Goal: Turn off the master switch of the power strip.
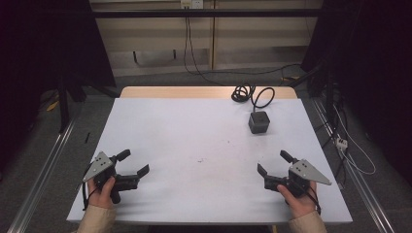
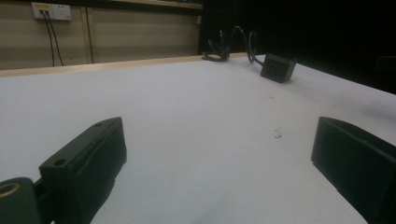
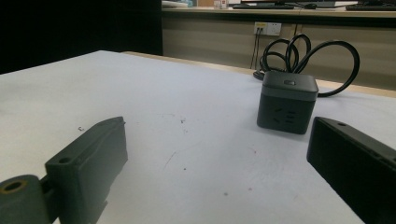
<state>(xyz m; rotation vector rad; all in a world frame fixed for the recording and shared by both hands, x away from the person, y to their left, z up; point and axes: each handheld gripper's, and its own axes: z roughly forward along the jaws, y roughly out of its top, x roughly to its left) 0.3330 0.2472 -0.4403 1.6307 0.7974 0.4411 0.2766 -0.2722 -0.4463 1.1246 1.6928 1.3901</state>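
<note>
The dark cube-shaped power socket [image 1: 259, 122] stands upright on the white table top [image 1: 194, 145], toward the far right part of it, with its black cable [image 1: 250, 93] coiled in loops just behind it at the table's far wooden edge. From above it is only a small grey block. My right gripper view brings it close: socket holes on the face turned toward me, a small button on its top [image 3: 289, 83], and the cable [image 3: 308, 51] looping up behind it. In my left gripper view the same cube [image 2: 278, 68] sits far off and tilted in the frame, its faces too dark to read.

My right gripper [image 1: 273, 163] rests low over the near right of the table, held in my right hand [image 1: 297, 196], jaws spread wide with nothing between them; the cube lies well ahead, apart from both jaws. My left gripper [image 1: 133, 162] sits at the near left in my left hand [image 1: 103, 193], jaws likewise wide apart over bare table. The gripper views also pick out small dark specks and scuffs [image 3: 182, 121] on the white surface, and a wall outlet [image 2: 51, 11] beyond the table.
</note>
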